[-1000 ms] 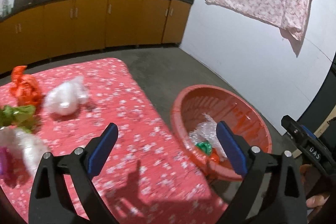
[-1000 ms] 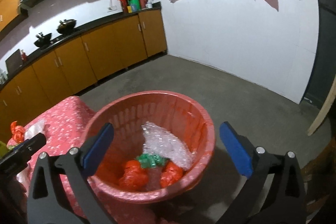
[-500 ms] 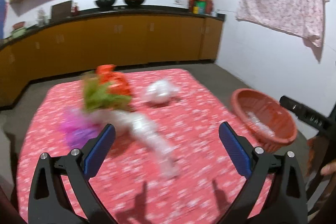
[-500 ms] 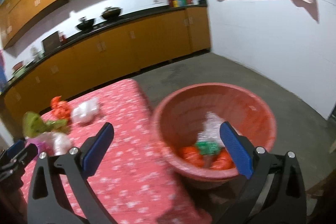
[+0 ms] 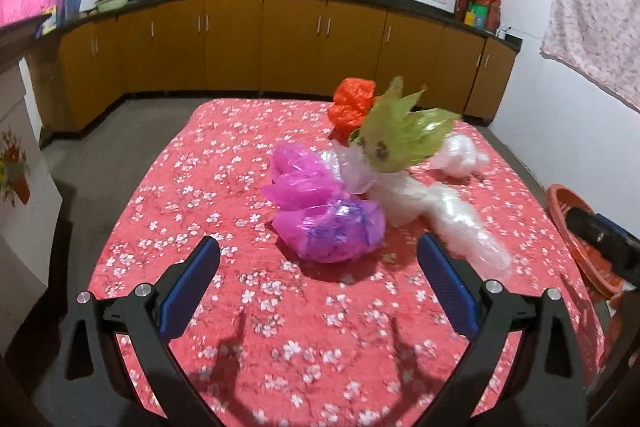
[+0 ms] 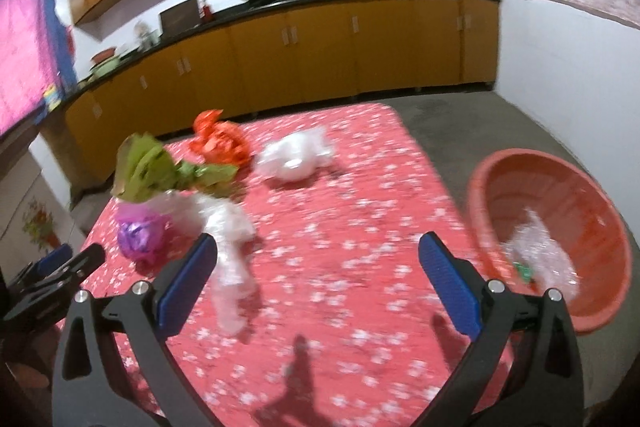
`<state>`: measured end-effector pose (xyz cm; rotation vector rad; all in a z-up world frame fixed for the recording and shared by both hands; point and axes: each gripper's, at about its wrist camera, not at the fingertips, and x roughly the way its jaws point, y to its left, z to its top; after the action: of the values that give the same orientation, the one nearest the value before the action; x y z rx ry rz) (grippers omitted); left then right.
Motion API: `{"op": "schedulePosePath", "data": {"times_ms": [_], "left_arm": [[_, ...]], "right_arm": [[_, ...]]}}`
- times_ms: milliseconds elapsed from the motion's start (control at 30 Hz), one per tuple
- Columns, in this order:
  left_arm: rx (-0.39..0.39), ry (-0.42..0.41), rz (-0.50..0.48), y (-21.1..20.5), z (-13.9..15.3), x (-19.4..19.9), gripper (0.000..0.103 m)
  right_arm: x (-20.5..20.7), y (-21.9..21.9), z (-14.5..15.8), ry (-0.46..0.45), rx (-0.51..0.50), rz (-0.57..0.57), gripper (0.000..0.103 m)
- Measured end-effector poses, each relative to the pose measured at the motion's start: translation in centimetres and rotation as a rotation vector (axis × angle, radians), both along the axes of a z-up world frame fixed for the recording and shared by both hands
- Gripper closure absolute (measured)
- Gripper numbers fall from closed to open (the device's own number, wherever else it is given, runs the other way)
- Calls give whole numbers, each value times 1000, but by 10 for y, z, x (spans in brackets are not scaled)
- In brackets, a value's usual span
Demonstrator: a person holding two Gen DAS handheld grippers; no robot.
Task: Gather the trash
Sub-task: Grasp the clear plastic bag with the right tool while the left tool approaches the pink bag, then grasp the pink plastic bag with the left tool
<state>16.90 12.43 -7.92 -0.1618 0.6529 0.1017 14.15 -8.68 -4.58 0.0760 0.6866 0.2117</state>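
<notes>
Both tongs, left (image 5: 318,281) and right (image 6: 318,281), gape wide; neither holds anything.

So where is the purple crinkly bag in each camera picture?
Left wrist: the purple bag lies at the middle, on the tablecloth, just ahead of the open left gripper.
Right wrist: the same bag sits far left, beside the right gripper's left fingertip.
Shared landmark: the green wrapper, right behind it in both.
</notes>
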Motion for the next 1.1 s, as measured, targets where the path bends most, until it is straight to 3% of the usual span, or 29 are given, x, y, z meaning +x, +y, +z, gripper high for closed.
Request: {"op": "schedulePosePath", "data": {"times_ms": [133, 533, 633, 700, 800, 1100], "left_arm": [[-8, 39, 14, 5, -11, 15, 5], [1, 92, 40, 14, -21, 41, 5], [-3, 98, 34, 15, -22, 42, 5], [-10, 102, 33, 15, -23, 43, 5], [-24, 105, 30, 15, -24, 44, 5], [-71, 122, 25, 15, -29, 56, 5]], "right_arm": [[19, 23, -14, 49, -3, 55, 5], [57, 72, -52, 160, -41, 175, 26], [65, 80, -53, 175, -29, 195, 35], [70, 85, -57, 203, -47, 219, 58], [69, 76, -56, 207, -28, 204, 64], [55, 19, -56, 211, -5, 73, 65]]}}
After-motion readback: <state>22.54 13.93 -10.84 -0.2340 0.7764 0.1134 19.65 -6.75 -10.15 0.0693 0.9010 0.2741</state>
